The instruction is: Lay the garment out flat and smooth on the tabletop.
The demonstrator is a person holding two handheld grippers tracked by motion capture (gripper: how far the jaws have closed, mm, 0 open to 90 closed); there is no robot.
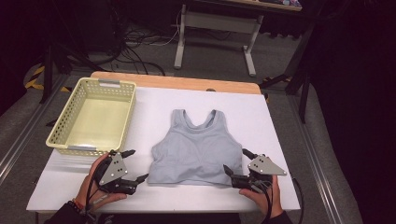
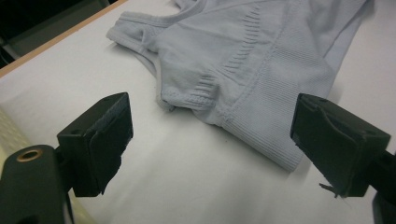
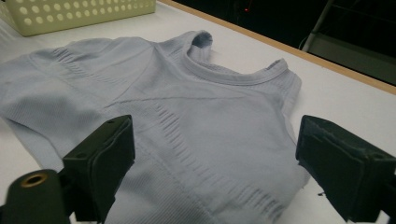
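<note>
A light blue top (image 1: 194, 149) lies flat on the white counter (image 1: 280, 140). Its straps point away from the person and its bottom hem is near the person's edge of the counter. A yellow basket (image 1: 128, 109) with little holes sits on the counter to the left of the top, a bit apart from it.

The left gripper (image 1: 135, 164) is just beside the bottom left corner of the top. Its jaws are wide open and hold nothing. In the left gripper view (image 2: 210, 140), the corner of the hem lies between the two black jaws, but they do not touch it. The left hand (image 1: 93, 184) holds this gripper low over the counter.

The right gripper (image 1: 238, 161) is at the bottom right corner of the top. Its jaws are wide open too, and nothing is pinched. In the right gripper view (image 3: 215, 163), the cloth spreads out between the jaws and past them. I cannot tell if the jaws touch the cloth. The right hand (image 1: 261, 196) holds this gripper near the counter's front edge.
</note>
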